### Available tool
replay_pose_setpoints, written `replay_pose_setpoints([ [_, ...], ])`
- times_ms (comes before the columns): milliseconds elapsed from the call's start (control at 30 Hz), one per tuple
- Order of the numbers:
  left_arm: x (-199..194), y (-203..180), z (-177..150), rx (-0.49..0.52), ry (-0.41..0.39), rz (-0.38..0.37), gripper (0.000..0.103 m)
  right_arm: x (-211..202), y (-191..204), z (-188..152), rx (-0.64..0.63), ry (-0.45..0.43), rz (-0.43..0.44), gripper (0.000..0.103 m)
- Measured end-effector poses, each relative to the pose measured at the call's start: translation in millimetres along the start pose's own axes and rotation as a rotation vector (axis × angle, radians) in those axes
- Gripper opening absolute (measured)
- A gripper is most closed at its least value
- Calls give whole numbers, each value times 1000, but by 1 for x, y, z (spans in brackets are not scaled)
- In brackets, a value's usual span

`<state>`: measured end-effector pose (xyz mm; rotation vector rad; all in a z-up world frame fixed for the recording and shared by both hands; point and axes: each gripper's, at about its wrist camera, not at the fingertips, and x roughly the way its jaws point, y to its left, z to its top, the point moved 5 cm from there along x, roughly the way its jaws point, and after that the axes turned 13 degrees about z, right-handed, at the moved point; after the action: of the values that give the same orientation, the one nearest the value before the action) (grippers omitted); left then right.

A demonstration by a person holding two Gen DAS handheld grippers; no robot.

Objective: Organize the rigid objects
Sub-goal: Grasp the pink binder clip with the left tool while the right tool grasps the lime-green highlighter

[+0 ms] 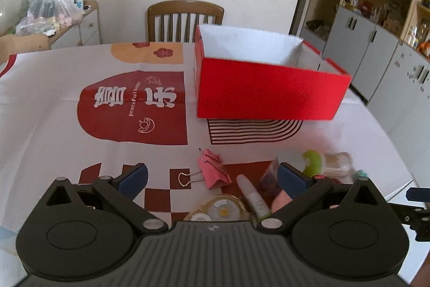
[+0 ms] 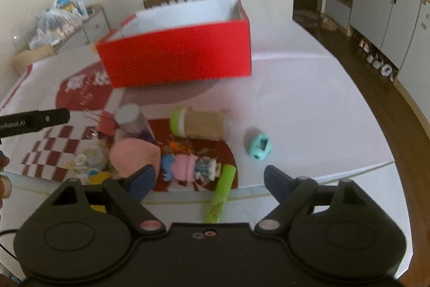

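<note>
An open red box (image 1: 268, 88) with a white inside stands at the far side of the table; it shows again as the red box (image 2: 177, 55). Small items lie in a pile in front of it. My left gripper (image 1: 212, 175) is open above a pink binder clip (image 1: 215, 170), a white tube (image 1: 252, 194) and a clear tape dispenser (image 1: 220, 209). My right gripper (image 2: 209, 178) is open over a pink figurine keychain (image 2: 188, 166) and a green highlighter (image 2: 221, 192). A green-capped jar (image 2: 201, 123) lies on its side, with a teal sharpener (image 2: 259, 145) to its right.
A patterned cloth (image 1: 80, 125) covers the round table. A wooden chair (image 1: 185, 20) stands behind it, with a side cabinet holding plastic bags (image 1: 51, 10) at the left. Grey cupboards (image 1: 376, 50) line the right wall. A pink bowl-like piece (image 2: 134, 155) lies in the pile.
</note>
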<state>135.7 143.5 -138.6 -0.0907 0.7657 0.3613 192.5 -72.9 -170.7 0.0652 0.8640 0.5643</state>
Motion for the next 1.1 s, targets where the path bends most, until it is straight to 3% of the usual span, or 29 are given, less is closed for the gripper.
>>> replay_pose_setpoints([
  [233,43,-8,-1,92,-19,23,103,31,-11,-8,2,79,-24,73],
  [367,68,-6,-5,117,14,50,101,45,-15,-12,-5,120,-36,64],
  [467,79,-7,-6,129,32,51,93,52,-16,-13,-4,140,-35,57],
  [600,85,-11,-6,143,26,54,90,59,-16,-15,-9,166,-39,53],
  [700,89,-15,-8,159,22,57,80,63,-15,-17,-12,184,-41,44],
  [867,95,-20,-11,172,25,83,79,65,-14,-19,-24,197,-53,36],
  [1033,97,-26,-12,168,24,94,72,66,-14,-18,-38,199,-77,27],
  [1100,97,-32,-12,177,25,93,64,67,-12,-18,-41,199,-86,22],
])
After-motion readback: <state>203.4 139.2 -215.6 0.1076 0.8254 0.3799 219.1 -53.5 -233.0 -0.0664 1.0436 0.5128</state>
